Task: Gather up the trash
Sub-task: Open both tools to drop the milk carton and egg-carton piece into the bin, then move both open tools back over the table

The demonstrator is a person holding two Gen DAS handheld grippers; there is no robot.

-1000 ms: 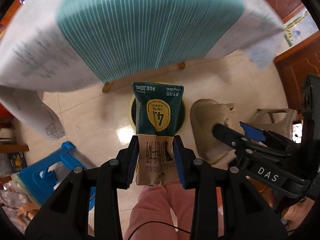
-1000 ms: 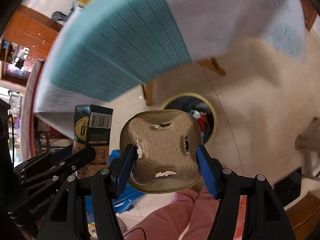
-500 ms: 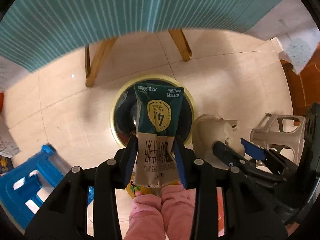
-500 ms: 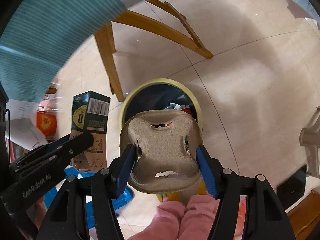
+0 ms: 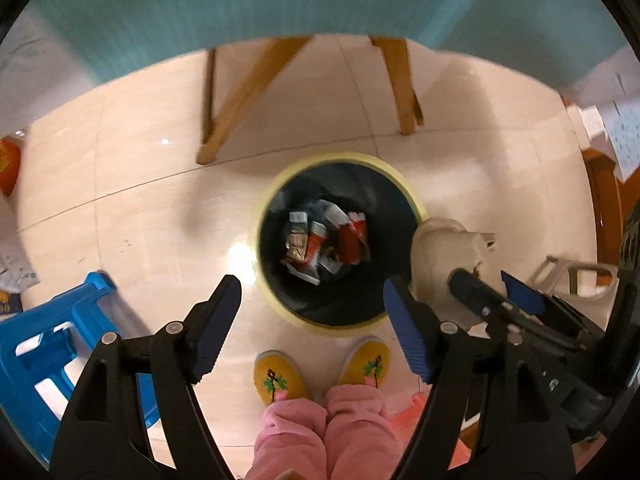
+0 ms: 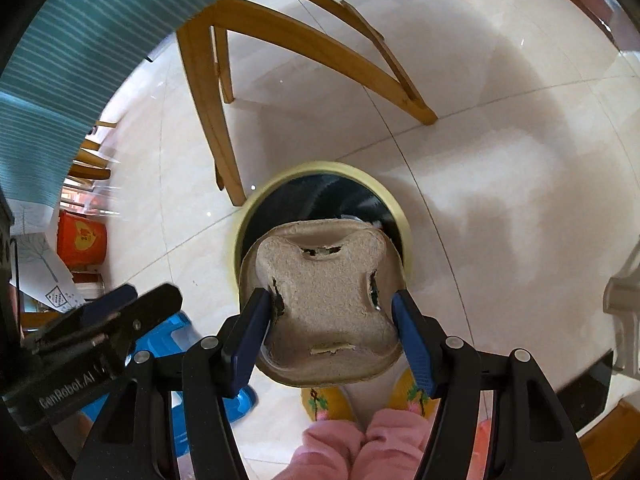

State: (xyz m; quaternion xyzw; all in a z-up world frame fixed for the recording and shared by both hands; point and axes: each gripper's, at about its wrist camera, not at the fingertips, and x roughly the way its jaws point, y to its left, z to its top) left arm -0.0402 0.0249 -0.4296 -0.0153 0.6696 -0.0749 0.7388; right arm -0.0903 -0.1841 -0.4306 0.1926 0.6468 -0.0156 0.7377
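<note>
The left gripper [image 5: 312, 312] is opening, empty, over the bin [image 5: 276, 184] mid-frame; the right gripper [image 6: 332, 328] pinches the tray [image 6: 324, 304], which could catch the rim and miss.

Trash bin [image 5: 280, 184] on the floor, pulp tray [image 6: 326, 304] held above it

Round bin with pale yellow rim and dark liner sits centre frame in the left wrist view – inside lie crumpled wrappers and small cartons [image 5: 326, 240], red, white and teal, blurred. The beige moulded pulp tray, torn with small holes, underside facing the camera, fills lower centre of the right wrist view, pinched at both sides between blue pads – it overlaps the bin's near rim. Same tray shows mid right in the left wrist view.
</note>
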